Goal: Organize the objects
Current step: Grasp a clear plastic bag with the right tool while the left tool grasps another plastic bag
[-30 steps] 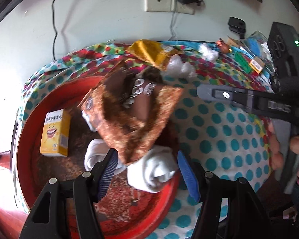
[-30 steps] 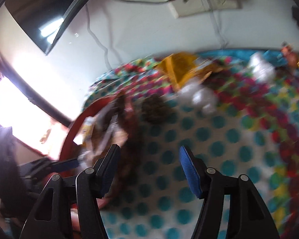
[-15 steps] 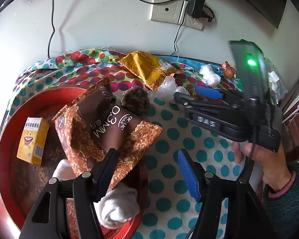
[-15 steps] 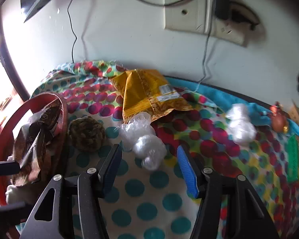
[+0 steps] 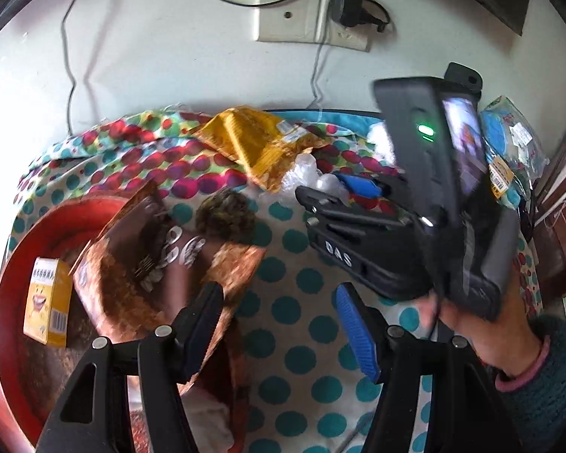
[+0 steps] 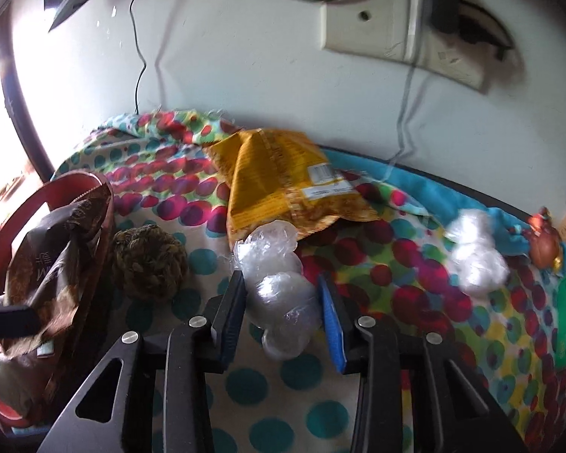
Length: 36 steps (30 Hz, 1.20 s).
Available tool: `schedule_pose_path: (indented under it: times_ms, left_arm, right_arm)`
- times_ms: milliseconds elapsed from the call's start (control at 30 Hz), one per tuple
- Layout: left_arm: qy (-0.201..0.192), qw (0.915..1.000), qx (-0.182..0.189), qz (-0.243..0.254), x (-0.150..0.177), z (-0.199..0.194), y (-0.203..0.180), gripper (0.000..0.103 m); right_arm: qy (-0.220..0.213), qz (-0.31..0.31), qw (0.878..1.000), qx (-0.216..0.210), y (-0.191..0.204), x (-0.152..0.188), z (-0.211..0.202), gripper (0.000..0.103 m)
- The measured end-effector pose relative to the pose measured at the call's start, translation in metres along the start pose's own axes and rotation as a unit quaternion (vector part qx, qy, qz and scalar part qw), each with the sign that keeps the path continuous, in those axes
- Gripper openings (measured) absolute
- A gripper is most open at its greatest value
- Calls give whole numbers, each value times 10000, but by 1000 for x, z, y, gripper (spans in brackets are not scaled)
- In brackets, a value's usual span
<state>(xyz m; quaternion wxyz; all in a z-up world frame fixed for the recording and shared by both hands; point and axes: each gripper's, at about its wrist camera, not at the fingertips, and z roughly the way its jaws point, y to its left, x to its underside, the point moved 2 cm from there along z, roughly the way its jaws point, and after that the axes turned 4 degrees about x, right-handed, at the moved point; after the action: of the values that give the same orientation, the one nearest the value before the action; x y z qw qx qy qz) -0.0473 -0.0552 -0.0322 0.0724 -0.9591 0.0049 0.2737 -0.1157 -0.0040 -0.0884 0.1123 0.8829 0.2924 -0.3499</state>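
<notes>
Right gripper point(image 6: 283, 311) fingers straddling crumpled clear plastic point(image 6: 277, 302), contact unclear, left gripper point(image 5: 277, 322) fingers spread.

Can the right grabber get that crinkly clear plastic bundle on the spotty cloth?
Probably yes. The right gripper already has its fingers on either side of the clear plastic bundle, with nothing between them. The yellow snack bag lies just behind it, not blocking.

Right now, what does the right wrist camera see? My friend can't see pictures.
The right gripper has its fingers around a crumpled clear plastic bag on a polka-dot cloth. A yellow snack packet lies behind it, a brown woven ball to its left.
</notes>
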Motion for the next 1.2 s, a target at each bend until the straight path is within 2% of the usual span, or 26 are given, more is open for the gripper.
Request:
schedule_pose_path:
  times_ms: [233, 333, 500, 667, 867, 1033, 1200]
  left_arm:
    - [0, 10000, 25, 43, -27, 24, -18, 64]
    - [-20, 9997, -46, 221, -43, 39, -34, 64]
    - [-44, 9984, 73, 557, -75, 71, -72, 64]
    - [94, 9979, 231, 594, -110, 110, -103, 64]
    - [150, 9978, -2, 647, -142, 152, -128, 64]
    - [253, 9980, -64, 569, -151, 177, -132, 65]
    - [372, 9979, -112, 525, -151, 202, -134, 70]
  right_arm:
    - [-143, 398, 9978, 514, -65, 30, -48, 35]
    - [-82, 681, 9949, 734, -99, 46, -63, 35]
    - [-124, 1065, 9893, 994, -141, 67, -83, 35]
    - [-134, 1236, 9872, 994, -156, 79, -86, 35]
    - [-122, 1512, 9851, 812, -165, 86, -82, 35]
    - [-88, 1490, 9863, 706, -163, 87, -80, 35]
    - [-74, 1479, 9866, 684, -162, 89, -79, 35]
